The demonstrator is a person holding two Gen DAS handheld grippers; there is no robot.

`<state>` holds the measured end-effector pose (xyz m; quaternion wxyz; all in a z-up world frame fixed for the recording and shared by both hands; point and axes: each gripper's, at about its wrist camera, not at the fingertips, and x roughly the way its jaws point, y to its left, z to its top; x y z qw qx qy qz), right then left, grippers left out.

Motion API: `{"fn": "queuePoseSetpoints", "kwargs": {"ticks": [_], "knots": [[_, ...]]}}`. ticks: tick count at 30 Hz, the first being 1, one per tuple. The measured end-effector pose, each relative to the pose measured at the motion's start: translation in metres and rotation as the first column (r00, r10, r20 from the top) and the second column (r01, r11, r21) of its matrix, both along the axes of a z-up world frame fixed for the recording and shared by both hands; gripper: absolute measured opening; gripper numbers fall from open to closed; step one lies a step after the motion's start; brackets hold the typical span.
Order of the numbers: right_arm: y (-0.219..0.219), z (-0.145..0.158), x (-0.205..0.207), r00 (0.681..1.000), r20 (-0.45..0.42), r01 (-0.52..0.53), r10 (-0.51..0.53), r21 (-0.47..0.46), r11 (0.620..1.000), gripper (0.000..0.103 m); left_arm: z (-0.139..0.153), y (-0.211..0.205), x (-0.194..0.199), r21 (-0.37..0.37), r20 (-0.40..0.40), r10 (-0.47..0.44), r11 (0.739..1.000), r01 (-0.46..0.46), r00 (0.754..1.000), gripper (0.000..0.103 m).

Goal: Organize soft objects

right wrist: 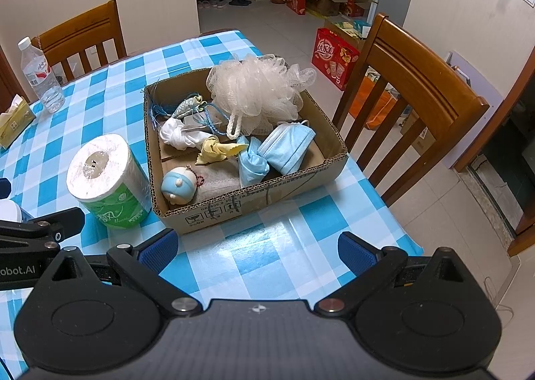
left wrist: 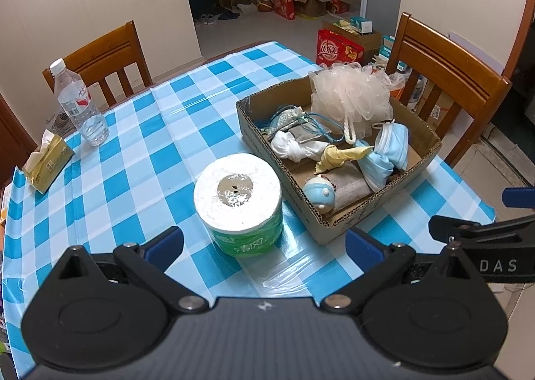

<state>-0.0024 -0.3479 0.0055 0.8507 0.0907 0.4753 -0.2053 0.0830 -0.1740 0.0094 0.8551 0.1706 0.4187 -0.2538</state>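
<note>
A shallow cardboard box sits on the blue checked table. Inside lie a pale mesh bath pouf, blue face masks, a yellow cloth, a white cloth and a small blue-capped doll head. A toilet paper roll stands upright left of the box. My left gripper is open just short of the roll, nothing between its fingers. My right gripper is open before the box's near wall, empty.
A water bottle and a tissue pack stand at the table's far left. Wooden chairs flank the table; the edge drops off at the right. The other gripper's body shows at the right.
</note>
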Motion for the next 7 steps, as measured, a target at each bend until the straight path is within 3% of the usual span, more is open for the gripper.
{"fn": "queuePoseSetpoints", "kwargs": {"ticks": [7], "knots": [[-0.0014,-0.0004,-0.0015,1.0,-0.003,-0.006,0.006,0.003,1.0,0.103,-0.0026,-0.0016,-0.0024,0.001,-0.003,0.003,1.0,-0.003,1.0,0.102]]}}
